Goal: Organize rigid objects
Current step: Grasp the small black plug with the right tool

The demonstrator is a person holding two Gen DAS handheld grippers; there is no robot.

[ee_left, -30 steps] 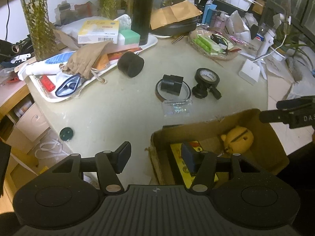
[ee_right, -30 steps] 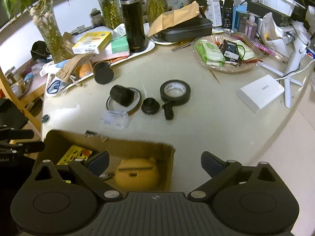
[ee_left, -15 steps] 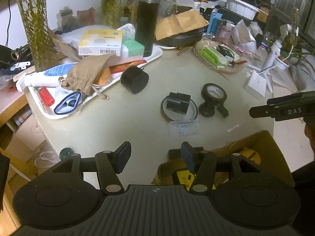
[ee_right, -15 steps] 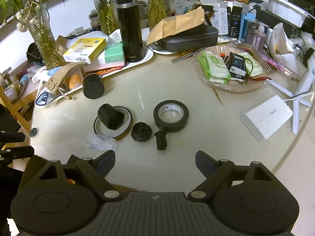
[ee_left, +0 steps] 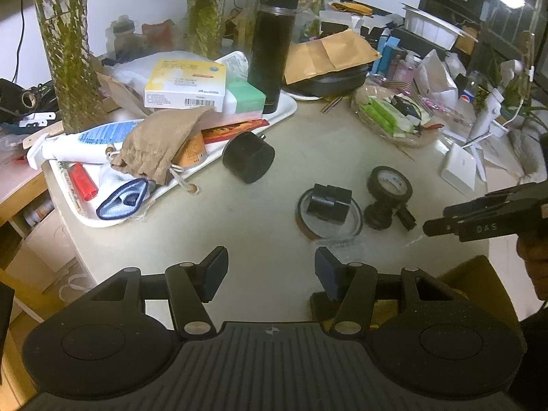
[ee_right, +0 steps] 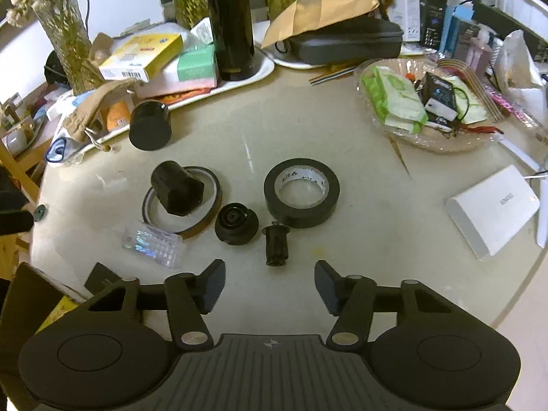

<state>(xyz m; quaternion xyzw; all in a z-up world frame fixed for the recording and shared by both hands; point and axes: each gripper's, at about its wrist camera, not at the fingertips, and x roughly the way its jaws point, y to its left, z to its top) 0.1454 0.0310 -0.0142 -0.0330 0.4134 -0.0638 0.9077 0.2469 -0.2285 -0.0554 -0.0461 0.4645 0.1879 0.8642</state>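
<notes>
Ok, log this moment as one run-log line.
left tool: open, empty | right tool: open, empty, above small black plug | black tape roll: on table

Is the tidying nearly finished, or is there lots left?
Lots left. The cardboard box is barely in view, so its contents are hidden. Both the left gripper and right gripper are open and empty. The black tape roll, round black cap, small black plug and big black cylinder wait on the table.
</notes>
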